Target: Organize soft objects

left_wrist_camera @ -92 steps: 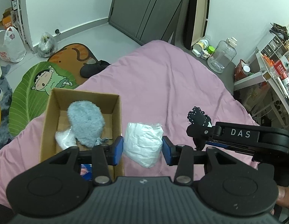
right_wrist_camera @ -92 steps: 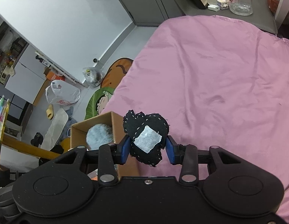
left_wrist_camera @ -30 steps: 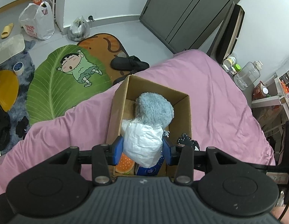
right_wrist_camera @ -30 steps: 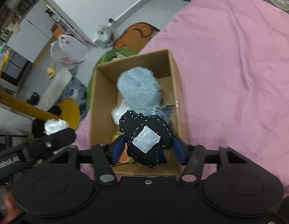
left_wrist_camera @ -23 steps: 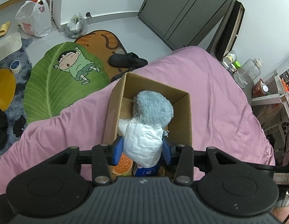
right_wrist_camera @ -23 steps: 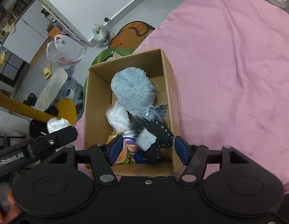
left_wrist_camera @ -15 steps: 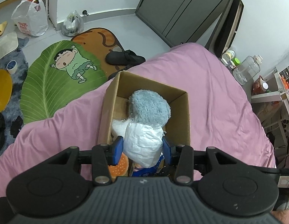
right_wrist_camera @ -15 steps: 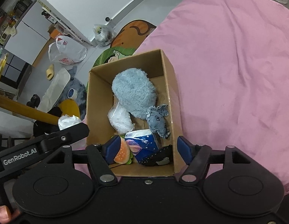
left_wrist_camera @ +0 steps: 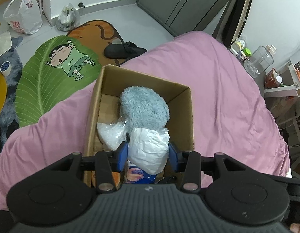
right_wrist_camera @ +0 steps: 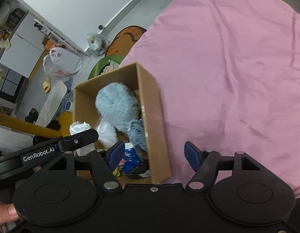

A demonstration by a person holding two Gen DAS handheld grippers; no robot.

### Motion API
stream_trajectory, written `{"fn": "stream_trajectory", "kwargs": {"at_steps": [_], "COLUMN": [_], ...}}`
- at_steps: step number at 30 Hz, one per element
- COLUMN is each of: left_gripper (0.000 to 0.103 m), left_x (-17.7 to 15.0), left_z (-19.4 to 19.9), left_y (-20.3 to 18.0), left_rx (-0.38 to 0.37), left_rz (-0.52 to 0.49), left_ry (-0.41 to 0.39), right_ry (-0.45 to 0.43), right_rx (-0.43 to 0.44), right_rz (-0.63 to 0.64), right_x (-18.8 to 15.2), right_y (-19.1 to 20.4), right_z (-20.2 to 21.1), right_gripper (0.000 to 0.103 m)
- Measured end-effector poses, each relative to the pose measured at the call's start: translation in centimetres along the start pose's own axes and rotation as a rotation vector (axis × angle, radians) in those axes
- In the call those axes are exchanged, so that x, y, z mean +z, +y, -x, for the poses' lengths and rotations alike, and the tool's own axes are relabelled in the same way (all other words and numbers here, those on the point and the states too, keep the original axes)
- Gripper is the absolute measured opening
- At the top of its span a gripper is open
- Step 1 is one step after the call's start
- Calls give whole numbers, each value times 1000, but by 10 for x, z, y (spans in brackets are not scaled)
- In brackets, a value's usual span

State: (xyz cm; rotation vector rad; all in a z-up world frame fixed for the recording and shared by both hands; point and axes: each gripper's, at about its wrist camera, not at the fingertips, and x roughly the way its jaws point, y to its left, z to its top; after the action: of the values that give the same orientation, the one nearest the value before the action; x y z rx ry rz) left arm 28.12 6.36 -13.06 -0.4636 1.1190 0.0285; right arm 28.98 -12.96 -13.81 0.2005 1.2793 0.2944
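Observation:
An open cardboard box [left_wrist_camera: 189, 116] stands on the pink bed and holds a blue-grey plush [left_wrist_camera: 144, 108], a clear bag of white filling [left_wrist_camera: 111, 136] and a blue packet [left_wrist_camera: 138, 172]. My left gripper [left_wrist_camera: 149, 153] hangs over the box's near end, shut on a white plastic pouch [left_wrist_camera: 148, 145]. In the right wrist view the same box [right_wrist_camera: 150, 104] lies just ahead, with a black stitched cushion [right_wrist_camera: 139, 171] at its near end. My right gripper [right_wrist_camera: 154, 155] is open above the box's right wall, and nothing is held between its fingers.
The pink bedspread [right_wrist_camera: 227, 77] stretches wide to the right of the box. On the floor beyond the bed's left edge lie a green leaf mat [left_wrist_camera: 53, 77], an orange mat, black slippers [left_wrist_camera: 124, 48] and plastic bags. A jar [left_wrist_camera: 260, 62] and shelves stand at the far right.
The right gripper opened and let go of the black cushion, which dropped into the box's near end; the gripper then shifted right. The left gripper carried the white pouch closer over the box.

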Motion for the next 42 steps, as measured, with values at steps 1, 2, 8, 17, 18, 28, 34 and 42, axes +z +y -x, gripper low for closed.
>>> {"fn": "stream_trajectory", "kwargs": {"at_steps": [1,2,8,17,18,28,34,42], "left_gripper": [43,43,48,51,53,72,77,85], "left_x": [1,2,10,11,11,0,-5,-15], "left_z": [-2,-4,-10,4,6,32,49,77], "left_y": [0,-1,-2,1,2,5,2,2], "left_rx": [2,5,30,61,66,100,91,90], "left_rz": [1,2,29,38,38,32,7,-7], "left_ry": [3,6,20,18,20,-1,-14,-45], "right_ry": [-1,-3,-5,-18,-21,-80,-99,-137], "right_rx": [-2,-2,-4,17,19,39,46,39], "right_rz": [-5,-10,-33,-30,-29,-8,26,55], "right_x": [1,2,6,4,3,-3,-10,-20], "right_y": [-3,-6,-15,-13,-13,-4,3,11], "right_z": [0,1,0,4,6,30,41,61], "right_gripper": [67,67,68,68,69,80,86,99]}}
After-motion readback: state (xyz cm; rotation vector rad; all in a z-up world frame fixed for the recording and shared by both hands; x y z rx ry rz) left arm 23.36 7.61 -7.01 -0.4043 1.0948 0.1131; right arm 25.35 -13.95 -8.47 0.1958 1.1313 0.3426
